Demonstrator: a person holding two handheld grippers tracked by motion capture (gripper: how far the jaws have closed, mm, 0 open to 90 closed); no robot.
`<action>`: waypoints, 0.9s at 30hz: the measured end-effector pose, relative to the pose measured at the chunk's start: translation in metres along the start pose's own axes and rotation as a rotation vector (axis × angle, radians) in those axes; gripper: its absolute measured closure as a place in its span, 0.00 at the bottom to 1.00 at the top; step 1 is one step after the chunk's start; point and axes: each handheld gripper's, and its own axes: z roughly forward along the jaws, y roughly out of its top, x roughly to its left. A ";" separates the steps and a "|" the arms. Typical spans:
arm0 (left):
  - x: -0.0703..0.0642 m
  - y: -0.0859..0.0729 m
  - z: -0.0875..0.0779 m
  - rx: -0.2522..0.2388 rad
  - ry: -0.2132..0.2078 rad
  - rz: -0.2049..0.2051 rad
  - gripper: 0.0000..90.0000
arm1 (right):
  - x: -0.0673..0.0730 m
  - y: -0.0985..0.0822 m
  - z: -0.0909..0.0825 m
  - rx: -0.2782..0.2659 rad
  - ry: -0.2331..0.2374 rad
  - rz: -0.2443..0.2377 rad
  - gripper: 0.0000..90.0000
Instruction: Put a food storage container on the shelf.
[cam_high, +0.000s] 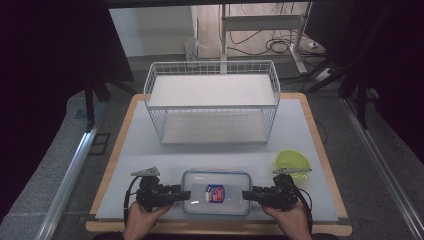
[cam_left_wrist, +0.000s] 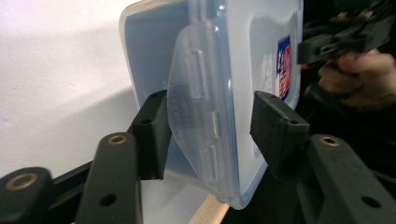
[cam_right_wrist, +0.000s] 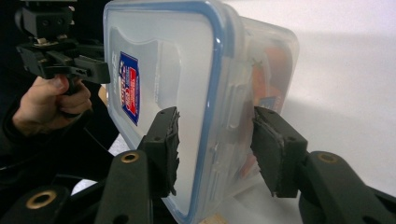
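Note:
A clear plastic container (cam_high: 216, 192) with a blue-rimmed lid and a red-and-blue label lies near the table's front edge. My left gripper (cam_high: 185, 195) holds its left end and my right gripper (cam_high: 247, 195) its right end. In the left gripper view the jaws (cam_left_wrist: 212, 126) straddle the container (cam_left_wrist: 210, 70) at its latch flap, pads against both faces. In the right gripper view the gripper (cam_right_wrist: 217, 144) has one pad on the lid and one on the underside of the container (cam_right_wrist: 163, 60). Something orange shows inside it.
A white wire basket rack (cam_high: 150, 85) with two shelves stands at the back middle of the white mat. A lime green bowl (cam_high: 292, 162) sits just behind my right gripper. The wooden table edge (cam_high: 215, 227) runs close under both hands.

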 end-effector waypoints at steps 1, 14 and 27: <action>0.000 0.001 -0.001 -0.016 -0.012 -0.006 0.57 | -0.001 0.000 0.000 -0.005 0.005 0.000 0.59; -0.007 0.015 -0.010 -0.049 0.010 0.041 0.58 | 0.004 0.012 -0.003 -0.048 0.003 -0.068 0.59; -0.011 0.046 -0.023 -0.082 0.002 0.085 0.60 | 0.010 0.046 -0.010 -0.084 0.022 -0.110 0.59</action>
